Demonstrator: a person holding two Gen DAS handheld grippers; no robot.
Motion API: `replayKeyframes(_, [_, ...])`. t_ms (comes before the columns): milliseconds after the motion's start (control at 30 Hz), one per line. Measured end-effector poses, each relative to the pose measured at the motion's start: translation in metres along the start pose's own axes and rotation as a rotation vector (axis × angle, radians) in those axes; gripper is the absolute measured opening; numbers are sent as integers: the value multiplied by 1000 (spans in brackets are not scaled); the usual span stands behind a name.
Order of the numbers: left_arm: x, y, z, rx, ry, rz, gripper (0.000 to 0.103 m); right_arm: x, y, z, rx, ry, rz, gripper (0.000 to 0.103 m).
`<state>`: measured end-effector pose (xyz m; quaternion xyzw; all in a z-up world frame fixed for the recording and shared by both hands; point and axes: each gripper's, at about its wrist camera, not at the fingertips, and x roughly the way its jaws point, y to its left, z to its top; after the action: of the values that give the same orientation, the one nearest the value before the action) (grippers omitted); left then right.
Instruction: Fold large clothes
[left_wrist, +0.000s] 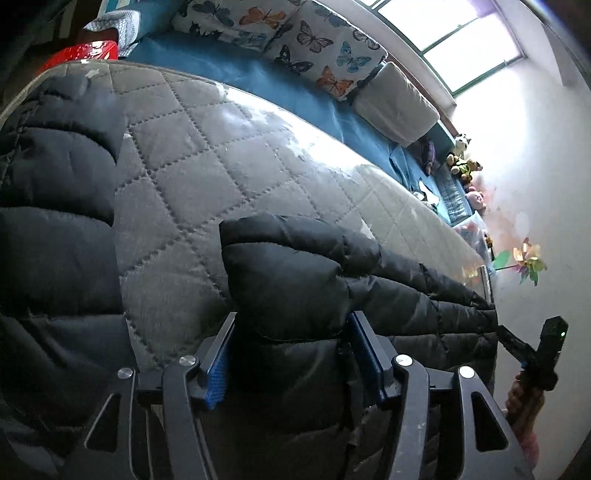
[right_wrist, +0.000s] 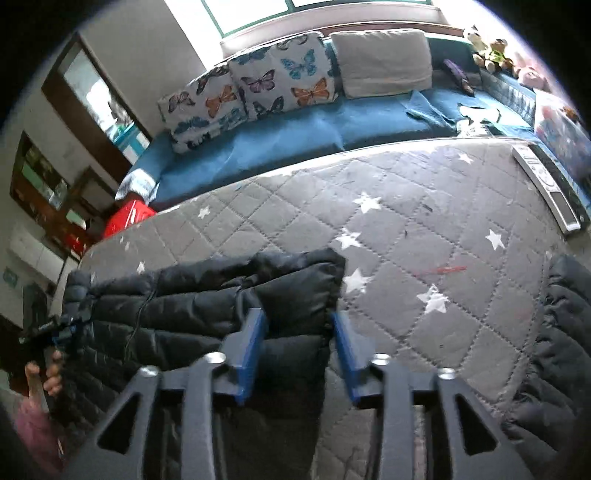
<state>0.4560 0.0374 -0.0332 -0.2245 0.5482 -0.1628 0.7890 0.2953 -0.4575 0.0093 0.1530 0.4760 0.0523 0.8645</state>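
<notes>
A black puffer jacket (left_wrist: 388, 306) lies on a grey quilted mattress (left_wrist: 229, 155). In the left wrist view my left gripper (left_wrist: 291, 332) has its jaws wide apart around one bulky corner of the jacket, pads touching the padding on both sides. A sleeve (left_wrist: 48, 192) lies at the left. In the right wrist view my right gripper (right_wrist: 297, 328) stands the same way around the jacket's other corner (right_wrist: 303, 284). The jacket edge (right_wrist: 166, 310) stretches left between the two grippers. The other sleeve (right_wrist: 557, 343) lies at the right. The right gripper also shows in the left wrist view (left_wrist: 532, 347).
A blue daybed (right_wrist: 295, 129) with butterfly cushions (right_wrist: 284, 77) and a grey cushion (right_wrist: 384, 62) runs behind the mattress under a window. Soft toys (right_wrist: 491, 51) sit at its right end. A remote control (right_wrist: 546, 184) lies on the mattress's far right. A red box (right_wrist: 125, 218) stands at the left.
</notes>
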Motion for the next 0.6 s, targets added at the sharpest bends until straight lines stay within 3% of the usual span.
replayKeyframes(133, [-5, 7, -6, 6, 31, -24, 62, 18, -3, -8, -22, 60, -54, 62])
replayKeyframes(200, [2, 4, -6, -5, 39, -44, 67, 27, -10, -12, 16, 75, 22, 62])
replayKeyframes(300, [3, 3, -6, -18, 27, -45, 65, 35, -19, -20, 66, 107, 118, 62])
replayKeyframes(333, [3, -1, -8, 3, 17, -35, 63, 38, -17, -22, 59, 108, 111, 59])
replayKeyframes(367, [3, -6, -9, 37, -5, -3, 47, 40, -13, -22, 38, 102, 96, 44])
replayKeyframes(467, [-3, -15, -7, 86, -41, 21, 24, 36, 4, -15, -30, 56, 62, 26])
replayKeyframes(600, [-1, -20, -2, 94, -101, 54, 22, 46, 7, -7, -34, 51, 29, 25])
